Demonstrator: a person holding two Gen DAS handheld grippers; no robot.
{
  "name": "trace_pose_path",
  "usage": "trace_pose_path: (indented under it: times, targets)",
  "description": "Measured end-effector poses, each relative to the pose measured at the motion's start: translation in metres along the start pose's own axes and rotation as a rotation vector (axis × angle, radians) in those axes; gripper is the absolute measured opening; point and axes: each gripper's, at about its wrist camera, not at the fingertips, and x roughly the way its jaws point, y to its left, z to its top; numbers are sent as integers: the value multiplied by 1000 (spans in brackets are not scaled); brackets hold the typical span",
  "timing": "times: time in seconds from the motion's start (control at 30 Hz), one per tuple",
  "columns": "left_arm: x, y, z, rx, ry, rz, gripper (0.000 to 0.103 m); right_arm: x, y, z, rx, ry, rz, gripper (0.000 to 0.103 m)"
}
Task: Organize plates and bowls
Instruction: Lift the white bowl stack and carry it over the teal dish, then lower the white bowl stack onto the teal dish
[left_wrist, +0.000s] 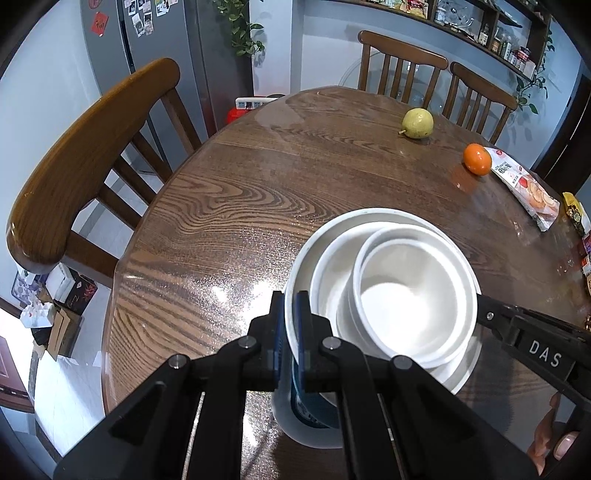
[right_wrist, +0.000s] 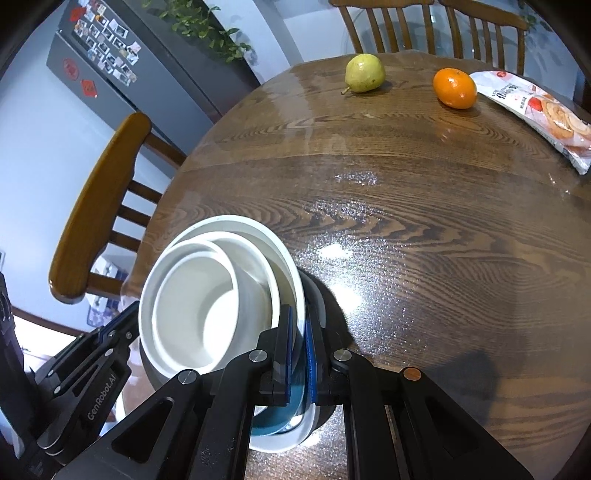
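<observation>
Both grippers pinch opposite sides of the large white bowl's (left_wrist: 384, 218) rim: the left gripper (left_wrist: 291, 325) has its fingers closed on the near-left edge, the right gripper (right_wrist: 297, 343) on the other side. Two smaller white bowls (left_wrist: 410, 295) nest loosely inside, leaning off-centre, near the edge of the wooden table (left_wrist: 258, 177). If the two grips tilt unevenly, the inner bowls could slide or the rim slip free. The stack's base, with something blue beneath, is hidden by the fingers; whether it rests on the table is unclear.
</observation>
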Motion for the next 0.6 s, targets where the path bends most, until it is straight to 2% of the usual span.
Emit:
trace_pose_path:
  times: [0.6]
  targets:
    - [0,-3,-2,29,-17,18,1,-2,2,-4,-4,-29,-18,11]
